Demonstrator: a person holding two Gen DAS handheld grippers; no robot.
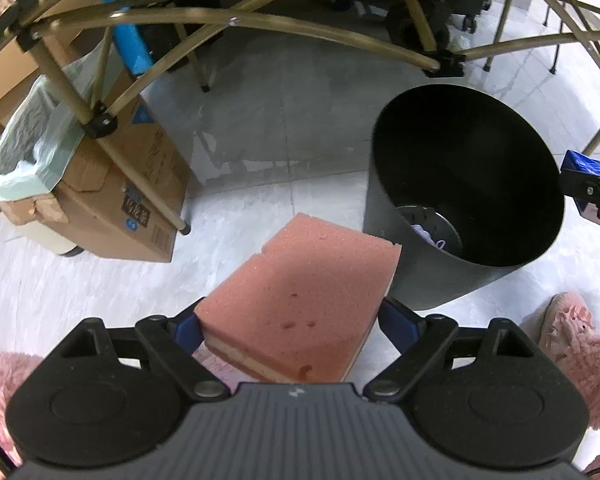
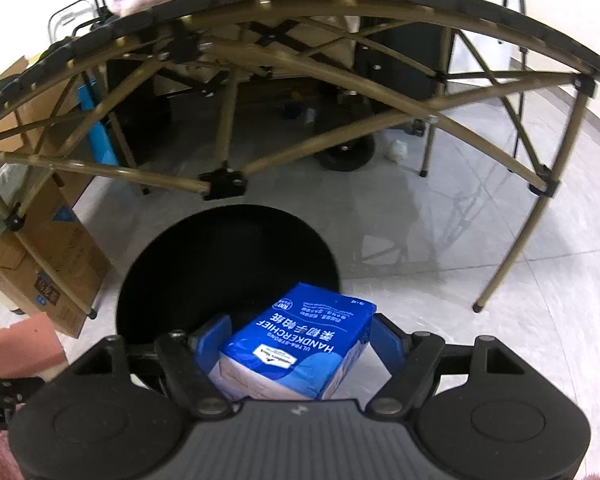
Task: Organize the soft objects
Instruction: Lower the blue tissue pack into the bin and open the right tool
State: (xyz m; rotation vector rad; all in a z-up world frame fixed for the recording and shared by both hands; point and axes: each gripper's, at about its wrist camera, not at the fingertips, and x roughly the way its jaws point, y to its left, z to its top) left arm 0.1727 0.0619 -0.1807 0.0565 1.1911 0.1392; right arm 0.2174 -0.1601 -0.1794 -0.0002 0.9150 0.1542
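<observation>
Pink sponge (image 1: 300, 300) clamped in left gripper (image 1: 300, 320), blue tissue pack (image 2: 300, 344) in right gripper (image 2: 296, 344): centre each over black bin (image 1: 460, 176) before releasing.

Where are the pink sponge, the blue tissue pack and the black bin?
pink sponge (image 1: 300, 296), left wrist view, its broad top face.
blue tissue pack (image 2: 300, 340), right wrist view, its printed top face.
black bin (image 1: 384, 240), left wrist view, its outer wall.

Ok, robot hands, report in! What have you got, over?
Left gripper clamped on pink sponge, beside black bin. Right gripper clamped on blue tissue pack, over bin mouth. Nothing in the way.
</observation>
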